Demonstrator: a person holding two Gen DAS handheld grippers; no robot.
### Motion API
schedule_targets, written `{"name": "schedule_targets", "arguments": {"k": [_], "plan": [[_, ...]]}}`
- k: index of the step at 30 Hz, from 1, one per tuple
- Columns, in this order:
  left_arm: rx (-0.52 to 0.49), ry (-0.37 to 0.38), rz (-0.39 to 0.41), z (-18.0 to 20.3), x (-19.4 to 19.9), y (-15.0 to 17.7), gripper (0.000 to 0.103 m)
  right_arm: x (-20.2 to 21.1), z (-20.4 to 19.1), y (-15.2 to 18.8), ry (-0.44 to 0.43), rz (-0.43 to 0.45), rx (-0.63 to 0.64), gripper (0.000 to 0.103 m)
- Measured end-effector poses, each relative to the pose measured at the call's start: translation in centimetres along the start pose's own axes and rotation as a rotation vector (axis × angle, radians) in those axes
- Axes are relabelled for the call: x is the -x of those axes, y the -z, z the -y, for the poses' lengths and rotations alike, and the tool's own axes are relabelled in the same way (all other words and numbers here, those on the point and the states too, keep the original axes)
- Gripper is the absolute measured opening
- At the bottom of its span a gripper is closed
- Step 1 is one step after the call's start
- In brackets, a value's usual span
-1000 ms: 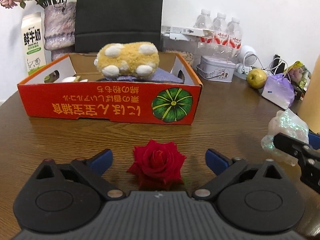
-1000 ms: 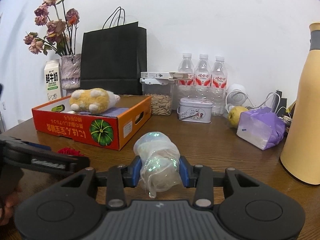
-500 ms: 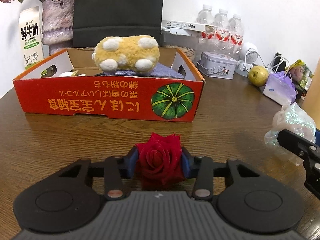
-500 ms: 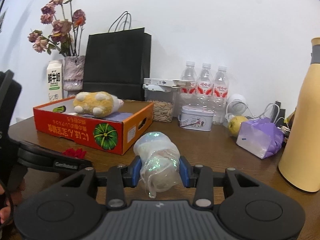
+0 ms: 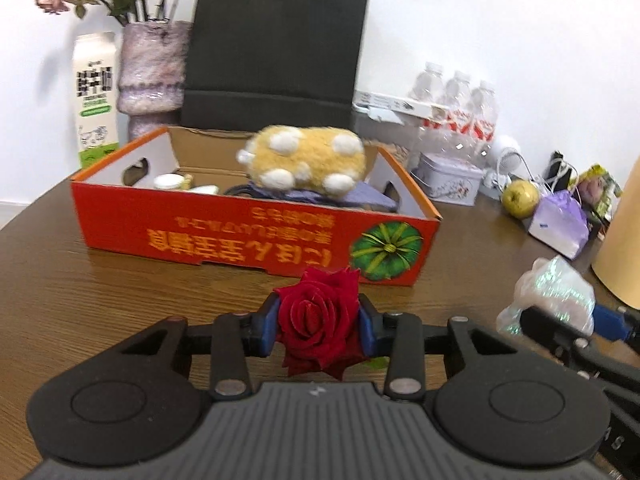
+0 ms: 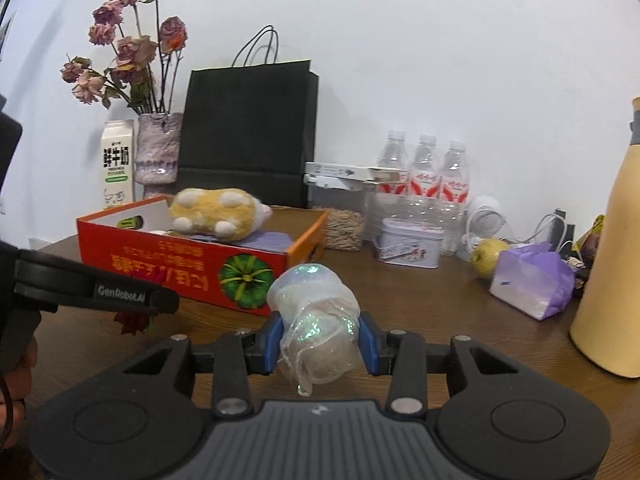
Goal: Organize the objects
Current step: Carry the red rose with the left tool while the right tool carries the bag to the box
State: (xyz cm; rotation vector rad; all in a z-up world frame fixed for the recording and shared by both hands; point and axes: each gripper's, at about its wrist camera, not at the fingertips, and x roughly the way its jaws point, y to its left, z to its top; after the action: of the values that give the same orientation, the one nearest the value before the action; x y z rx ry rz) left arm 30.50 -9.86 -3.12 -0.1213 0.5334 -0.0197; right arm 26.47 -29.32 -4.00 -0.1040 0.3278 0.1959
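Gripping the red rose [image 5: 318, 322], the left gripper [image 5: 319, 326] has just been closing on it, before the orange box [image 5: 248, 236]. The right gripper [image 6: 319, 340] is clenching a shimmering, perhaps plastic, bundle [image 6: 314, 320] above the table [image 6: 460, 300].

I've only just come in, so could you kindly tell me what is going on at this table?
A person is tidying with two handheld grippers. The left gripper, whose jaws have just been closing, is shut on a rose. The right gripper holds a shimmery bundle. Both are near the box, where a plush toy lies.
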Motion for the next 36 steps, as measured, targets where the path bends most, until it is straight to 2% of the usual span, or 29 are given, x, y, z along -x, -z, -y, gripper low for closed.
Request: {"name": "schedule_targets", "arguments": {"k": [11, 21, 36], "plan": [[0.031, -0.031, 0.074, -5.0, 1.9, -1.7, 0.039, -0.9, -4.7, -1.4, -0.028, 0.021, -0.007, 0.038], [0.026, -0.057, 0.165, -8.1, 2.8, -4.5, 0.039, -2.7, -8.8, -4.8, -0.058, 0.093, 0.002, 0.038], [0.014, -0.094, 0.237, -12.1, -0.2, -9.1, 0.039, -8.7, -12.2, -9.8, -0.108, 0.158, -0.048, 0.038]]}}
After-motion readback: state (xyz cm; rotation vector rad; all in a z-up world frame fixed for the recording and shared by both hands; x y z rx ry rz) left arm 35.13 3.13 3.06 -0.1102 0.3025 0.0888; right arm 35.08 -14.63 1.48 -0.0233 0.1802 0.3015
